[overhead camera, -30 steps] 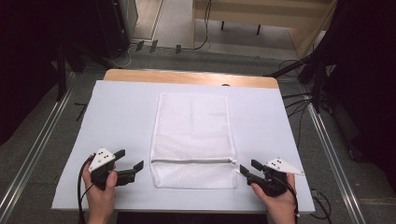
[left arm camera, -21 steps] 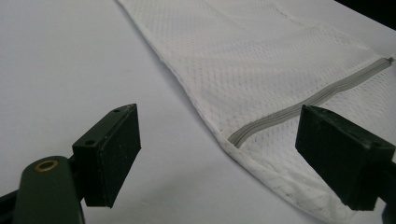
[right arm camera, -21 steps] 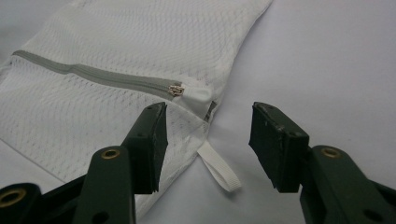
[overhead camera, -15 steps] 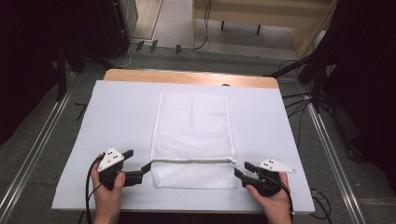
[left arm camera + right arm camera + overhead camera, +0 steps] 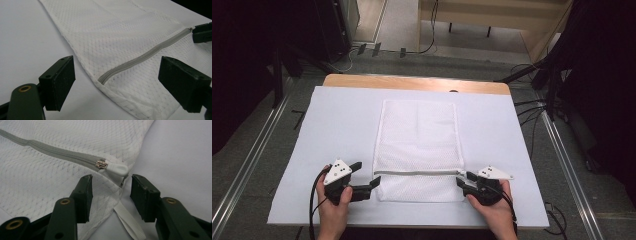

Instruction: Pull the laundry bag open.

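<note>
Flanking the mesh laundry bag (image 5: 418,150): left claw (image 5: 373,184) agape, right claw (image 5: 460,181) apart, narrowing around its corner.

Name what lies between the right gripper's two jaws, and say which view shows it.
In the right gripper view, the mesh bag's corner edge sits between the right gripper's closing jaws, with the white zipper pull just beyond them.

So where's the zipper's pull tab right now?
In the right gripper view, the white pull tab lies at the mesh laundry bag's edge, just ahead of the right gripper.
</note>
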The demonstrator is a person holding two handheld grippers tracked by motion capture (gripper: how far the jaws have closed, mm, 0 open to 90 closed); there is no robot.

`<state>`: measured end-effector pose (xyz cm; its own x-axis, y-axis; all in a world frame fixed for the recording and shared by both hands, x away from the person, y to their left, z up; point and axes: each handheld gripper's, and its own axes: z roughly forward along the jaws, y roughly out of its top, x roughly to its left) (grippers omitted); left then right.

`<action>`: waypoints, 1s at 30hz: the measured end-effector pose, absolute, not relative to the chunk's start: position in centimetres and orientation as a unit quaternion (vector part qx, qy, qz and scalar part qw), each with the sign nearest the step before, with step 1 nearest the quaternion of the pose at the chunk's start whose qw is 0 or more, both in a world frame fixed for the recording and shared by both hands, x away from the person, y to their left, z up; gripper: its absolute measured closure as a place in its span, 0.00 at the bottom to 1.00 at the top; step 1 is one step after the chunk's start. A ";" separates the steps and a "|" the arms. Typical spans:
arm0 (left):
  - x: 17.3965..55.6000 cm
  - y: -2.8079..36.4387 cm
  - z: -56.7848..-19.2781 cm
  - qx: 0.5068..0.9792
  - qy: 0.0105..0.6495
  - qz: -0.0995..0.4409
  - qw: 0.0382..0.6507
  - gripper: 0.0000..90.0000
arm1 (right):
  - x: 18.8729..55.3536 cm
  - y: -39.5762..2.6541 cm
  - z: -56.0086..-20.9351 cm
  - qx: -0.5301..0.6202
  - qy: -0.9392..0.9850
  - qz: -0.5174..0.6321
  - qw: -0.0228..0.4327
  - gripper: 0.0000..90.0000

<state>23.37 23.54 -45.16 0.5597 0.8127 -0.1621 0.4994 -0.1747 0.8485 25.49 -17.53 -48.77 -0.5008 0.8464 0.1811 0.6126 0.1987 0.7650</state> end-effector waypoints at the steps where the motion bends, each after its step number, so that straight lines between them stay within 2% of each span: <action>1: 23.4 23.4 -45.1 0.747 0.439 0.163 0.472 0.16 | 25.5 -17.4 -48.8 0.477 0.764 0.411 0.144 0.64; 4: 23.4 22.5 -45.0 0.739 0.447 0.139 0.484 0.16 | 25.4 -17.0 -48.8 0.470 0.769 0.403 0.156 0.70; 6: 23.6 21.4 -45.0 0.739 0.445 0.130 0.488 0.16 | 25.3 -16.9 -48.8 0.475 0.768 0.399 0.161 0.78; 8: 23.8 20.4 -45.0 0.744 0.442 0.127 0.485 0.16 | 25.5 -17.3 -48.8 0.493 0.756 0.401 0.155 0.90; 9: 23.9 19.8 -45.0 0.745 0.443 0.124 0.483 0.16 | 25.5 -17.3 -48.8 0.493 0.756 0.401 0.155 0.90; 11: 24.2 18.7 -45.1 0.749 0.441 0.116 0.481 0.17 | 25.6 -17.5 -48.9 0.498 0.751 0.409 0.144 0.97; 18: 24.8 14.0 -44.5 0.770 0.416 0.106 0.471 0.20 | 25.4 -17.5 -48.7 0.485 0.751 0.423 0.148 0.99; 20: 25.2 12.6 -44.2 0.772 0.412 0.100 0.473 0.26 | 25.3 -17.5 -48.5 0.482 0.749 0.429 0.152 0.99; 21: 25.6 11.6 -44.0 0.773 0.410 0.095 0.475 0.34 | 25.2 -17.5 -48.3 0.477 0.747 0.435 0.157 1.00; 22: 25.6 11.6 -44.0 0.773 0.410 0.095 0.475 0.38 | 25.2 -17.5 -48.3 0.477 0.747 0.435 0.157 1.00; 23: 25.8 11.0 -43.8 0.776 0.407 0.092 0.473 0.38 | 25.1 -17.4 -48.1 0.475 0.747 0.438 0.160 1.00; 24: 26.0 10.4 -43.7 0.780 0.402 0.091 0.471 0.43 | 25.1 -17.4 -48.0 0.473 0.746 0.440 0.163 1.00; 26: 26.5 9.0 -43.5 0.791 0.390 0.085 0.465 0.54 | 24.9 -17.4 -47.7 0.468 0.746 0.444 0.167 1.00; 28: 27.2 7.4 -43.5 0.803 0.377 0.070 0.457 0.77 | 24.7 -17.2 -47.4 0.460 0.747 0.447 0.177 1.00; 29: 27.2 7.4 -43.5 0.803 0.377 0.070 0.457 0.82 | 24.7 -17.2 -47.3 0.456 0.748 0.447 0.181 1.00; 30: 27.5 6.8 -43.5 0.803 0.381 0.072 0.453 0.82 | 24.7 -17.2 -47.3 0.456 0.748 0.447 0.181 1.00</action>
<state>27.45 6.82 -43.52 0.6994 0.6772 -0.2286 0.5463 -0.3003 0.7819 24.70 -17.16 -47.32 -0.5190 0.8437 0.1371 0.5212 0.1852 0.8331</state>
